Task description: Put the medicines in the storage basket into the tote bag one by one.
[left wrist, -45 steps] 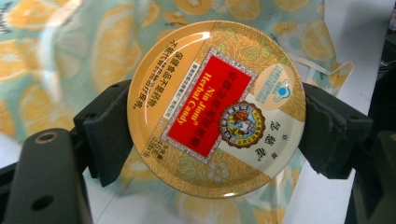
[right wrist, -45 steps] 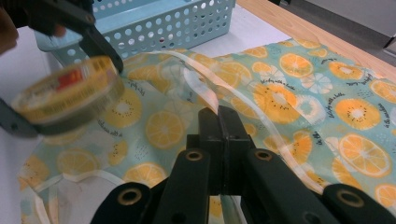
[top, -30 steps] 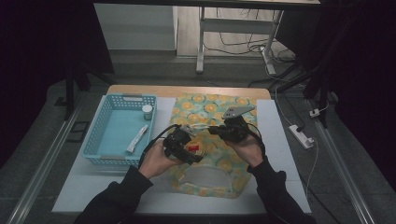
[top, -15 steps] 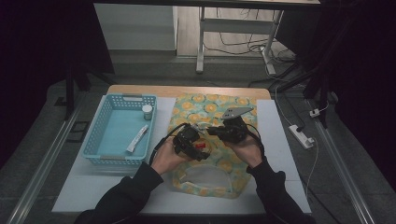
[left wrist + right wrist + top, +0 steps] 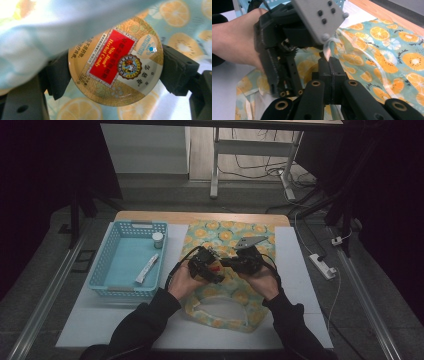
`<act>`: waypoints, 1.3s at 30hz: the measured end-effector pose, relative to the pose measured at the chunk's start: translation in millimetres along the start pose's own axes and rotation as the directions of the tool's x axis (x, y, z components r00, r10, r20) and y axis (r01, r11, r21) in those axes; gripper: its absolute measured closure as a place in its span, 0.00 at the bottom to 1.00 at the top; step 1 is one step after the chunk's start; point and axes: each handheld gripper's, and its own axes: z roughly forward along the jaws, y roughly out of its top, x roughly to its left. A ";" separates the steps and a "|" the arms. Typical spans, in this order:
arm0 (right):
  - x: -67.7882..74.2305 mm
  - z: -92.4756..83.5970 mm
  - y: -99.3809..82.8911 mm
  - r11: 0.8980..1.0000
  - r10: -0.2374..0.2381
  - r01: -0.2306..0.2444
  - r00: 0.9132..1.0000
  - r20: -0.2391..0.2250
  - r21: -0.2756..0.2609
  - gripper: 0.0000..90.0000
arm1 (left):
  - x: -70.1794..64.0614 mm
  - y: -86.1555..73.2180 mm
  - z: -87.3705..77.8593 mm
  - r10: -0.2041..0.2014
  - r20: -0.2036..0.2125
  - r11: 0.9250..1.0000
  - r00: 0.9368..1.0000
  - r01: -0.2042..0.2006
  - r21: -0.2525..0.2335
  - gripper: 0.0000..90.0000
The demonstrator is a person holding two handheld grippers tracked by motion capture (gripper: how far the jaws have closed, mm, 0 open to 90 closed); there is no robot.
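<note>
A round gold candy tin [image 5: 116, 61] with a red label sits between my left gripper's [image 5: 116, 72] black fingers [image 5: 178, 70], which press on its two sides. In the high view the left gripper [image 5: 211, 269] holds the tin [image 5: 215, 268] over the teal orange-slice print bag [image 5: 235, 297] in the middle of the table. A lifted flap of the bag [image 5: 50, 30] hangs just above the tin. My right gripper [image 5: 329, 62] is shut on the bag's clear plastic edge strip [image 5: 327, 48] and holds it up. The right gripper [image 5: 236, 262] faces the left gripper [image 5: 284, 50], close to it.
A blue basket [image 5: 120, 290] stands at the left of the white table, with a white tube [image 5: 147, 268] and a small bottle [image 5: 157, 240] in it. The table's wooden far edge [image 5: 200, 216] lies behind the bag. A power strip [image 5: 322, 265] lies on the floor at right.
The left gripper has carried the tin to the right and a little down, closer to the right gripper and the lifted bag edge. The right gripper has stayed where it was.
</note>
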 end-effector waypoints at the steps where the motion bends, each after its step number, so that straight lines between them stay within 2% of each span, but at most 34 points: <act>1: -0.1 0.9 -0.5 1.000 0.002 -0.002 1.000 0.000 0.003 1.00 | 1.3 0.6 1.5 -0.004 -0.001 1.000 1.000 0.004 0.002 0.22; 5: -0.7 3.3 -1.7 1.000 0.001 -0.001 1.000 0.002 0.008 1.00 | 4.9 2.3 6.8 -0.005 -0.021 1.000 1.000 0.005 0.013 0.22; 14: -1.5 6.8 -3.6 1.000 0.005 -0.005 1.000 0.007 0.019 1.00 | 14.3 4.5 15.7 -0.027 -0.041 1.000 0.999 0.027 0.000 0.22; 21: -4.0 8.2 -5.6 1.000 0.014 -0.014 1.000 0.014 0.019 1.00 | 18.7 3.8 23.2 -0.016 -0.059 1.000 0.998 0.017 0.017 0.22; 28: -4.8 10.0 -6.8 1.000 0.013 -0.013 1.000 0.017 0.027 1.00 | 21.1 4.1 30.1 -0.021 -0.083 1.000 0.996 0.021 0.002 0.22; 31: -5.6 9.8 -7.3 0.999 0.017 -0.017 1.000 0.019 0.027 1.00 | 21.7 3.9 29.3 -0.015 -0.076 1.000 0.997 0.015 -0.012 0.20; 33: -6.3 8.9 -7.2 1.000 0.018 -0.018 1.000 0.020 0.023 1.00 | 21.9 4.1 26.7 -0.024 -0.055 0.999 0.998 0.022 -0.031 0.17; 39: -7.3 5.1 -6.3 1.000 0.020 -0.020 1.000 0.021 0.008 1.00 | 19.3 2.7 14.9 -0.016 -0.036 0.999 0.999 0.014 -0.044 0.12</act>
